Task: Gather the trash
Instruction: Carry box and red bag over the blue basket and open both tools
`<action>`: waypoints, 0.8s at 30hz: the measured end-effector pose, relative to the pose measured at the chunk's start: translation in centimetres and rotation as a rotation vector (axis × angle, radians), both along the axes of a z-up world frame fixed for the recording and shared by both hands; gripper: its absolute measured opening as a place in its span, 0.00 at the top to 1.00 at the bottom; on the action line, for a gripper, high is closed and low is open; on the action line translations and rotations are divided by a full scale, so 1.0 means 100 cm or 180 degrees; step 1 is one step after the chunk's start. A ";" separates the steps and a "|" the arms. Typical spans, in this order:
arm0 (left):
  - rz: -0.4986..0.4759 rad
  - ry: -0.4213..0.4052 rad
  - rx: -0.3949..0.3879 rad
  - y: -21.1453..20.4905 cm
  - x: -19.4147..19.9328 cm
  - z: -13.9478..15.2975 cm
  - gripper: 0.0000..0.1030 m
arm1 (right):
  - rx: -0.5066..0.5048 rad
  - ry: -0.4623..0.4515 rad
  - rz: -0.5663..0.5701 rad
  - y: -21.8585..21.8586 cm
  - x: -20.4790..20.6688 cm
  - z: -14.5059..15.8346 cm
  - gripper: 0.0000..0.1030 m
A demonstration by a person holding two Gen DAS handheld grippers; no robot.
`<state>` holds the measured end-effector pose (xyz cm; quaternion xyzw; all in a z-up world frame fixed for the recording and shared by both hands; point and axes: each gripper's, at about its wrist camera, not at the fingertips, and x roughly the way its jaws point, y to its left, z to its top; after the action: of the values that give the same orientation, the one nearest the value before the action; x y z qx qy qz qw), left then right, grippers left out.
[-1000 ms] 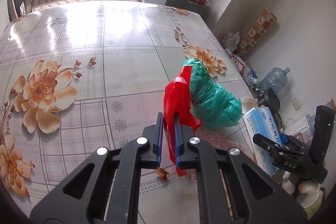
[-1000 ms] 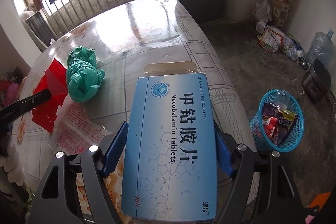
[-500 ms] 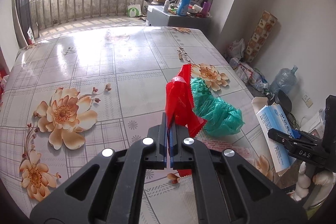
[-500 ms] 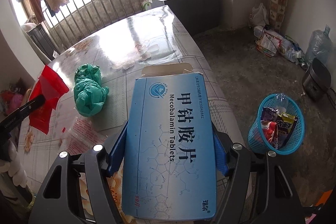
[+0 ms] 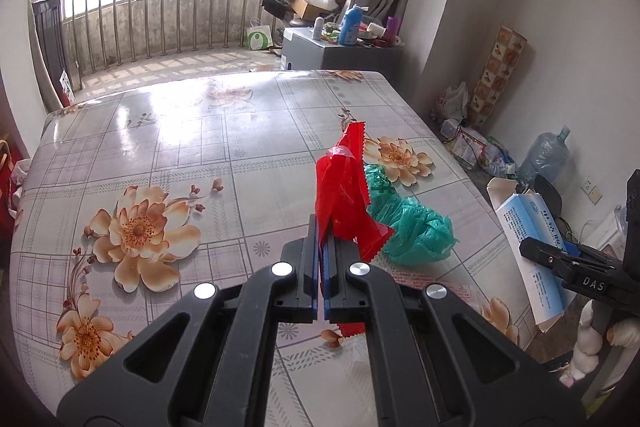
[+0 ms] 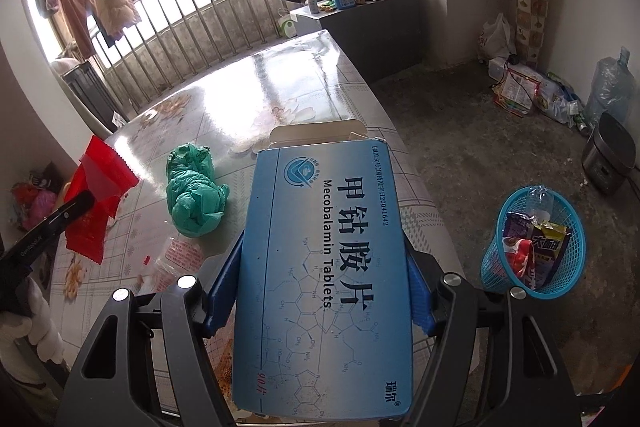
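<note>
- Between the left gripper's [image 5: 321, 227] blue pads sits a red wrapper [image 5: 344, 195], pinched at its lower part with the jaws pressed fully together; its serrated top edge stands up free above the fingers.
- That wrapper looks like thin crinkled film: almost weightless, limp and probably slick. A pinch on a doubled fold seems safer than one on a single edge, which could slide out.
- Held across its width by the right gripper [image 6: 320, 267] is a blue tablet box [image 6: 324, 259], the jaws spread moderately wide and bearing on its two long edges; its end flap hangs open at the far end.
- The box is light cardboard and likely empty or nearly so. It is stiff along its edges but would cave in under a hard squeeze, so gentle pressure on the long sides suits it.
- On the flowered bench [image 5: 168, 155] a crumpled green plastic bag [image 5: 408, 227] lies just beyond the red wrapper. It is soft and springy, best taken by a bunched ridge.
- Flat on the bench near the green bag lies a clear printed packet [image 6: 176, 259], which looks hard to lift except at a raised corner.
- Down on the floor to the right stands a blue mesh basket [image 6: 568, 267], already holding wrappers and a bottle, the likely place for both held pieces.
</note>
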<state>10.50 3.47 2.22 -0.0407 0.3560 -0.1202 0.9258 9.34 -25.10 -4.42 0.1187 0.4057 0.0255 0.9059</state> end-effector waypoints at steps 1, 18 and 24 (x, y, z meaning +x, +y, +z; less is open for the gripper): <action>0.0002 -0.0015 0.0011 -0.001 -0.001 0.001 1.00 | 0.0012 -0.0011 0.0003 0.000 -0.001 0.001 0.34; -0.0207 -0.0318 0.0026 -0.021 -0.022 0.037 1.00 | 0.0282 -0.0371 -0.0200 -0.037 -0.026 0.041 0.34; -0.0814 -0.0372 -0.0170 -0.070 -0.009 0.062 1.00 | 0.0286 -0.0716 -0.0960 -0.110 -0.076 0.074 0.34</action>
<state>9.56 -3.52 8.37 -0.0126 0.3005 -0.2488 0.9207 1.72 -36.13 2.94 0.2148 0.2779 -0.0793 0.9329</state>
